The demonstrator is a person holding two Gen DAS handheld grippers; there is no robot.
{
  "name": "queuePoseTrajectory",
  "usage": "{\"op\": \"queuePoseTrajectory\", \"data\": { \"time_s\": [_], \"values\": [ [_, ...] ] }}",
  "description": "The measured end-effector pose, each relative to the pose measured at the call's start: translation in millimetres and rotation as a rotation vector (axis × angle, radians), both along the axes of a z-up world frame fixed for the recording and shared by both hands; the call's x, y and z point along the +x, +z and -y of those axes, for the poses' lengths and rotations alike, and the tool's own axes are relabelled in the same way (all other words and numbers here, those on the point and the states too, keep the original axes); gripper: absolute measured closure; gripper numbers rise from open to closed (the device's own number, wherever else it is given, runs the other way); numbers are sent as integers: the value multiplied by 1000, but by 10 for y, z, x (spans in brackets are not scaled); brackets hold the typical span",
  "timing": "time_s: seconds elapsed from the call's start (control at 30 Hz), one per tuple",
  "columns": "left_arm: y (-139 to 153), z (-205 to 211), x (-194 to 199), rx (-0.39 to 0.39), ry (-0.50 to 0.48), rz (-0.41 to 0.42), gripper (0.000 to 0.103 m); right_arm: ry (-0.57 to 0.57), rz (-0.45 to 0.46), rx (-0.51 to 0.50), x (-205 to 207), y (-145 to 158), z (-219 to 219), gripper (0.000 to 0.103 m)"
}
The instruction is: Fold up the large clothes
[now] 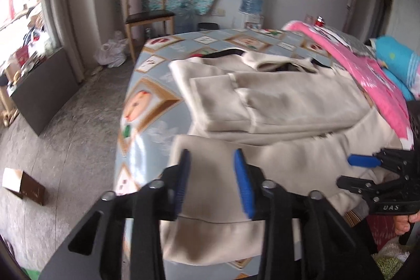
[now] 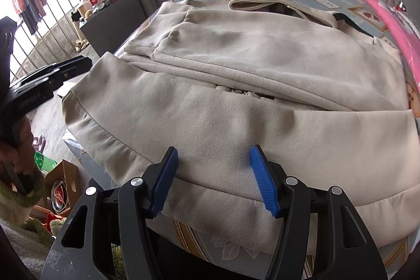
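Both the left gripper [image 1: 212, 156] and right gripper [image 2: 214, 152] hover with fingers apart over the near hem of the folded beige fleece sweatshirt [image 2: 236, 64].

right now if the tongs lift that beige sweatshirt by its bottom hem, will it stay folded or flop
The beige sweatshirt will likely flop: it already lies in soft folds and droops over the table edge. Its thick fleece looks fairly heavy for cloth, so the folded sleeves may slide off. It probably won't slip from the ribbed pads.
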State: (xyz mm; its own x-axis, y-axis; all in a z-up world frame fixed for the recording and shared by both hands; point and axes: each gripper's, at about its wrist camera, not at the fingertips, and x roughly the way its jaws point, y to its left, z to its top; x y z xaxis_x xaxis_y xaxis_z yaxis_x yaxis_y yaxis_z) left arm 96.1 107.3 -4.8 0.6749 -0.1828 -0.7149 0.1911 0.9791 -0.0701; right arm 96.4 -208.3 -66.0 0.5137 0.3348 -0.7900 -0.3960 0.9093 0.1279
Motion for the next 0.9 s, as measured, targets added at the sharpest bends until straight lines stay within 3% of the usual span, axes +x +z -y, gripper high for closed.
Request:
{"op": "queuePoseTrajectory", "data": {
  "time_s": [0.13, 0.27, 0.4, 0.5, 0.53, 0.67, 0.73, 0.9],
  "values": [
    [-55, -190, 155, -62, -5, -64, 45, -7, -2, 1, -35, 7, 7, 47],
    [-211, -169, 319, -37, -50, -115, 44, -14, -5, -10, -46, 12, -10, 47],
    [-370, -257, 462, -126, -56, -181, 44, -22, -10, -19, -46, 13, -24, 47],
    [-416, -295, 488, -166, -73, -186, 55, -26, -12, -24, -42, 12, -32, 47],
    [-404, -284, 478, -171, -88, -183, 64, -27, -13, -26, -45, 10, -32, 47],
    [-253, -166, 322, -69, -126, -101, 79, -29, -15, -31, -46, 10, -36, 47],
    [-159, -116, 229, -33, -148, -58, 82, -30, -15, -32, -46, 10, -38, 47],
    [-28, -64, 77, -43, -210, -34, 83, -30, -15, -32, -47, 11, -44, 47]
  ]
}}
